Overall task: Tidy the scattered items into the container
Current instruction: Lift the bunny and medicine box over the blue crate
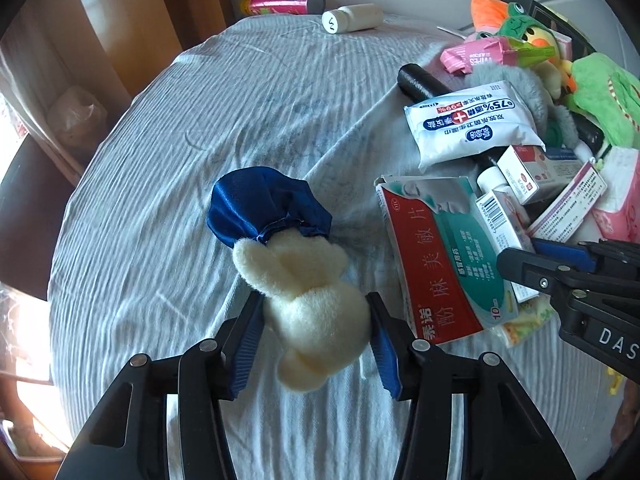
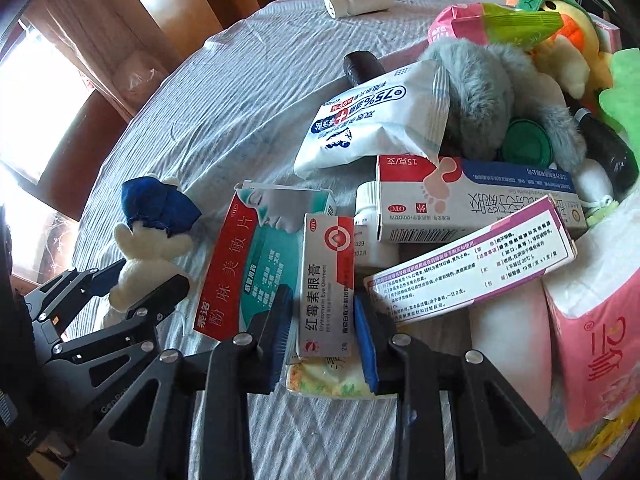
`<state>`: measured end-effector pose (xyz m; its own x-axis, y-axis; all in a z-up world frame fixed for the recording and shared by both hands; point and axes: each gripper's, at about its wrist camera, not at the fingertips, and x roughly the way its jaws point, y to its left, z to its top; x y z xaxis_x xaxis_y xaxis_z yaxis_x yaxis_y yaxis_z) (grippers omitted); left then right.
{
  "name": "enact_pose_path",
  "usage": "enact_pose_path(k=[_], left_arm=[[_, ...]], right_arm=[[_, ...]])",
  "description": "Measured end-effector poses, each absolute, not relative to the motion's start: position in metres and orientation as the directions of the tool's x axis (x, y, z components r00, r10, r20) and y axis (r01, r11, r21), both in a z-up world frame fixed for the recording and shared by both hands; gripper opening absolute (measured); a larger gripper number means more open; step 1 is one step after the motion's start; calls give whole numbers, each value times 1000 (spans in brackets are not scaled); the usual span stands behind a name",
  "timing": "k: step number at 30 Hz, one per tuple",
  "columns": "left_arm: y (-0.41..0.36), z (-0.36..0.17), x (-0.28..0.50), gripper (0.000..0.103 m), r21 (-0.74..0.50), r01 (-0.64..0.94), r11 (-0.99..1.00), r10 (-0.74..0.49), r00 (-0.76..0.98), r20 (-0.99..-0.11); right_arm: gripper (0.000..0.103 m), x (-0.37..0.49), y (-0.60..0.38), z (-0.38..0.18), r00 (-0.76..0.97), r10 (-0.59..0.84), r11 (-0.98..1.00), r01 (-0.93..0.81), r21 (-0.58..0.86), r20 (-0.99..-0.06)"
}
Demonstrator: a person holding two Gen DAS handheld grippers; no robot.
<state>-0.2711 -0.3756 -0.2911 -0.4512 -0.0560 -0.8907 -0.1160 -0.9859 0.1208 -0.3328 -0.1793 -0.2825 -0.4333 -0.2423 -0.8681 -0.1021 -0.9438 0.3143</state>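
A cream plush toy with a blue satin cap [image 1: 304,300] lies on the striped cloth. My left gripper [image 1: 316,322] has its blue pads on both sides of the plush body; it also shows in the right wrist view [image 2: 136,280]. My right gripper [image 2: 322,322] is closed around a narrow white and red ointment box [image 2: 328,280] at the near edge of a heap. The heap holds a red and green medicine box [image 1: 436,256], a wipes pack [image 1: 468,120], other boxes and plush toys. No container is clearly visible.
A white bottle [image 1: 352,18] and a pink can [image 1: 280,3] lie at the far edge of the cloth-covered table [image 1: 160,200]. Wooden furniture stands to the left. A pink tissue pack [image 2: 596,344] lies at the right.
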Motion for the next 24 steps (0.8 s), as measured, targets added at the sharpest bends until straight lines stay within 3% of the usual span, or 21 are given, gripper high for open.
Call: enact_pose_path(k=[13,24], left_arm=[[-373,-249,-258,50,101,-129,-987,-16,-536,-844],[-322,-210,-236,50,86,-239,-967,82,-613,-786]], right_arm=[[27,-307,-181,-252,-483,-208,-954,-90,285,-850],[27,-258,-149,-181,-616,-72,-962,-163,217,-785]])
